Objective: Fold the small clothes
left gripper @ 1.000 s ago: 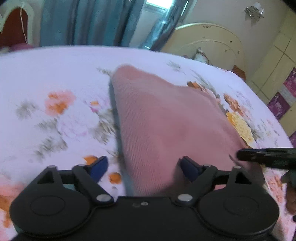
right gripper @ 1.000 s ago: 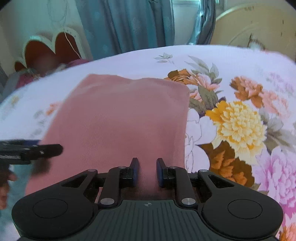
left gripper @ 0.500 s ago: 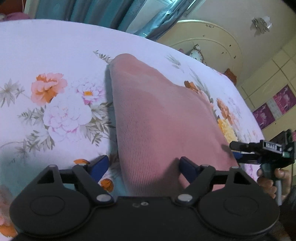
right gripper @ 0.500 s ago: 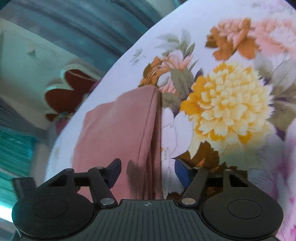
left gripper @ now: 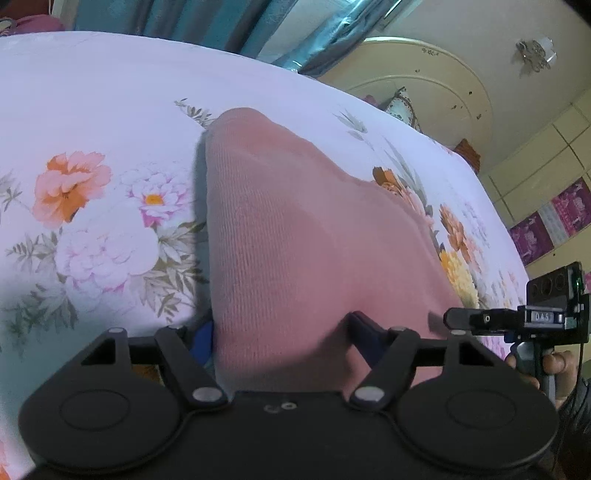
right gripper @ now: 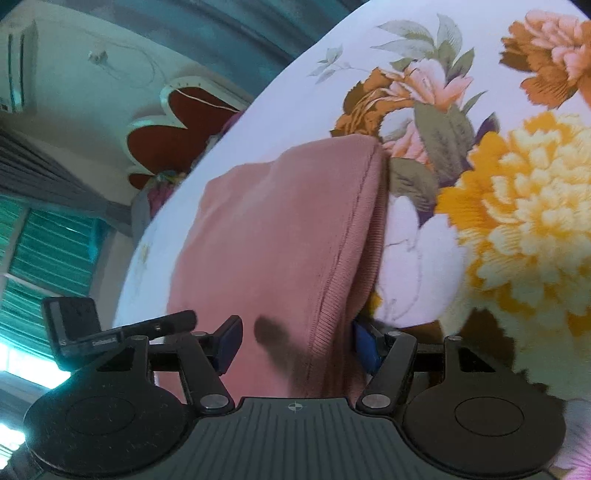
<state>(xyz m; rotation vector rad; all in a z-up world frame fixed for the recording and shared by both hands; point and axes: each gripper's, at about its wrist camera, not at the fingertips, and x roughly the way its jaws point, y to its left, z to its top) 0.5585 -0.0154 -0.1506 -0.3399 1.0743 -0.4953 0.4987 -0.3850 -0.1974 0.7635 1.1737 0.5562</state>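
Note:
A folded pink knit garment lies on the floral bedsheet. My left gripper is open, its blue-padded fingers straddling the garment's near left edge, the cloth between the jaws. My right gripper is open too, straddling the garment's near right hemmed edge, where two layers show. The right gripper also shows at the right of the left wrist view, and the left gripper at the left of the right wrist view.
The bedsheet with large flowers spreads around the garment. A cream headboard and teal curtains stand beyond the bed. A red heart-shaped chair back is at the far side.
My right gripper has opened and rolled onto its side at the garment's right edge. Both grippers have dropped lower and closer, so the cloth edges now sit between the open jaws.

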